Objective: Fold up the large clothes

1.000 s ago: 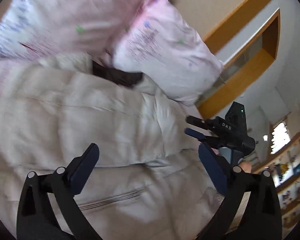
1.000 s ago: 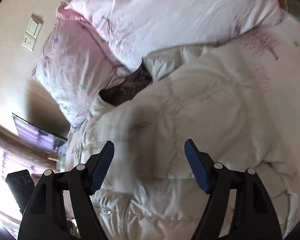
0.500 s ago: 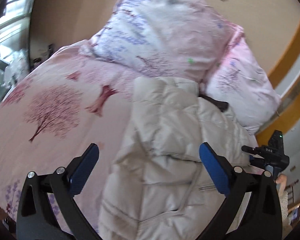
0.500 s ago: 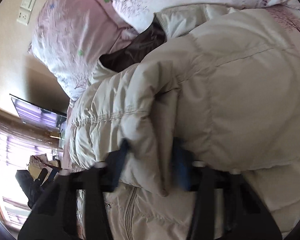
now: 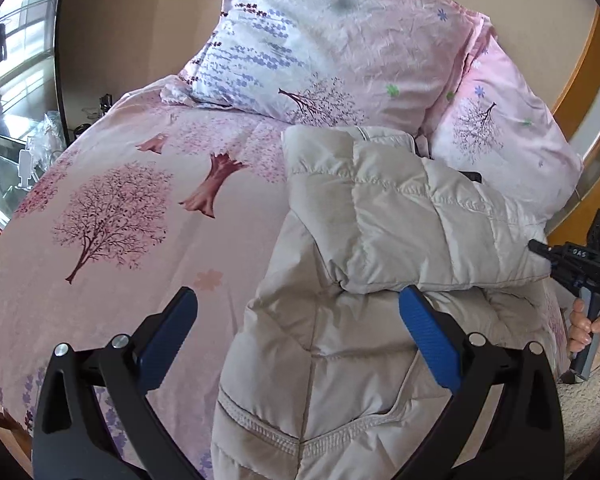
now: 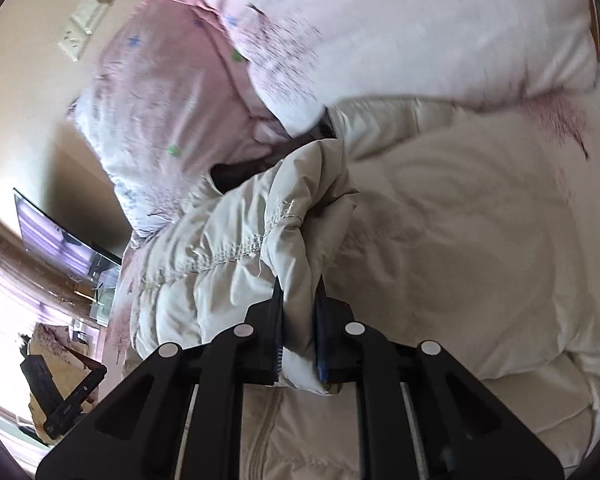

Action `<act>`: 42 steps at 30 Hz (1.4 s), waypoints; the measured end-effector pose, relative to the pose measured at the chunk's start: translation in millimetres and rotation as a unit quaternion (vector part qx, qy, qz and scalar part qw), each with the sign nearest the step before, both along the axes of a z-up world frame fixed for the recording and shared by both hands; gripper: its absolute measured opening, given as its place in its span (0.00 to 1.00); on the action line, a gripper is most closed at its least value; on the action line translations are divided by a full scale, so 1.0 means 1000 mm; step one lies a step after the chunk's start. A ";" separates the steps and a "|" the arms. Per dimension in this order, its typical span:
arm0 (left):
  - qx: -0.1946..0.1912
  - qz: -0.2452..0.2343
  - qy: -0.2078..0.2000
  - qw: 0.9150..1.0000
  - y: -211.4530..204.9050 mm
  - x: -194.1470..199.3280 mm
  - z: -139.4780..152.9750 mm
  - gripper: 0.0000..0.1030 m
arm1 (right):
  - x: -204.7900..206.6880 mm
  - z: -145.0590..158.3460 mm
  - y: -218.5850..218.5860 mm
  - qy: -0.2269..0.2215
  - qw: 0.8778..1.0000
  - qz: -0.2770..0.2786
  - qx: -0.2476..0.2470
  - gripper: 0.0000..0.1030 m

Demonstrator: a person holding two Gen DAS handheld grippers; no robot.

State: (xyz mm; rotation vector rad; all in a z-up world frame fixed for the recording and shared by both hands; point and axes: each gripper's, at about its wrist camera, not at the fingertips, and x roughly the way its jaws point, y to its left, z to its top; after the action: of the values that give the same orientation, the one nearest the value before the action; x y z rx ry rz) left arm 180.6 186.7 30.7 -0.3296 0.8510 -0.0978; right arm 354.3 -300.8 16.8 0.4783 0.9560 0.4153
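A cream puffy down jacket lies on the pink bed, its collar toward the pillows, one sleeve folded across its body. My left gripper is open and empty, held above the jacket's left edge near the hem. My right gripper is shut on a bunched sleeve fold of the jacket and holds it up over the jacket's body. The right gripper also shows at the right edge of the left wrist view, gripped by a hand.
A pink duvet with tree prints covers the bed. Two pink pillows lean against the beige wall behind the jacket. A window and cluttered sill are at the left. A TV screen and wall sockets show in the right wrist view.
My right gripper closed on the jacket's sleeve and lifted it across the body. My left gripper pulled back and swung left, staying open.
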 end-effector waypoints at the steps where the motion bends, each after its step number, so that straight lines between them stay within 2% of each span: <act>1: 0.001 0.000 0.001 1.000 0.000 0.000 0.000 0.98 | 0.001 -0.003 -0.001 0.006 1.000 -0.003 0.004 0.12; 5: 0.005 -0.001 0.001 1.000 -0.002 0.001 -0.001 0.98 | 0.004 -0.014 -0.003 0.022 1.000 -0.007 0.003 0.12; 9: 0.014 0.007 0.012 1.000 -0.002 0.003 -0.004 0.98 | 0.009 -0.025 0.001 0.041 0.999 -0.012 -0.022 0.13; 14: 0.018 0.019 0.039 0.999 -0.001 0.006 -0.009 0.98 | 0.012 -0.037 0.006 0.058 0.997 -0.010 -0.055 0.24; 15: 0.016 0.019 0.040 0.999 0.001 0.006 -0.010 0.98 | 0.010 -0.034 0.005 0.057 0.996 -0.011 -0.063 0.30; 16: 0.014 0.021 0.038 0.999 0.002 0.004 -0.010 0.98 | 0.007 -0.030 0.003 0.055 0.996 -0.015 -0.070 0.37; 18: 0.019 0.025 0.022 0.999 0.006 -0.002 -0.009 0.98 | -0.002 -0.019 -0.004 0.037 0.995 -0.037 -0.080 0.45; 19: 0.020 0.024 0.014 0.999 0.007 -0.004 -0.008 0.98 | -0.007 -0.012 -0.009 0.021 0.995 -0.050 -0.089 0.45; 21: 0.011 0.016 -0.004 1.000 0.010 -0.009 -0.007 0.98 | -0.021 0.005 -0.012 -0.027 0.991 -0.069 -0.109 0.44; 22: 0.008 0.016 -0.007 1.000 0.011 -0.009 -0.006 0.98 | -0.028 0.013 -0.011 -0.053 0.990 -0.065 -0.117 0.39; 24: 0.003 0.015 -0.012 1.000 0.012 -0.011 -0.006 0.98 | -0.035 0.022 -0.002 -0.075 0.990 -0.034 -0.116 0.30; 26: 0.000 0.008 -0.005 1.000 0.011 -0.009 -0.006 0.98 | -0.038 0.023 0.009 -0.076 0.991 0.003 -0.111 0.23; 27: -0.004 0.004 0.003 1.000 0.011 -0.008 -0.007 0.98 | -0.036 0.022 0.016 -0.072 0.991 0.014 -0.114 0.19; 30: -0.003 0.003 0.017 1.000 0.010 -0.006 -0.012 0.98 | -0.026 0.011 0.029 -0.048 0.990 0.034 -0.130 0.19; 32: -0.004 0.003 0.021 1.000 0.010 -0.006 -0.014 0.98 | -0.015 -0.006 0.031 -0.005 0.988 0.032 -0.149 0.19; 33: -0.005 0.004 0.022 1.000 0.010 -0.006 -0.015 0.98 | -0.007 -0.020 0.030 0.026 0.988 0.035 -0.150 0.17; 35: -0.010 0.006 0.022 1.000 0.012 -0.007 -0.017 0.98 | 0.006 -0.038 0.027 0.056 0.988 0.038 -0.142 0.17; 40: -0.030 0.020 -0.017 0.999 0.023 -0.015 -0.018 0.98 | 0.022 -0.049 0.031 0.083 0.985 0.041 -0.147 0.16; 42: -0.024 0.018 -0.016 0.999 0.024 -0.017 -0.018 0.98 | 0.025 -0.049 0.034 0.087 0.983 0.043 -0.153 0.16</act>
State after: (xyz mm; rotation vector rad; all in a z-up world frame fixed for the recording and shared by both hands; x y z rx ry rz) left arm 163.4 210.3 13.1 -0.3881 0.8114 -0.0899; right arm 379.6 -267.2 -32.2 0.1952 1.1911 0.2992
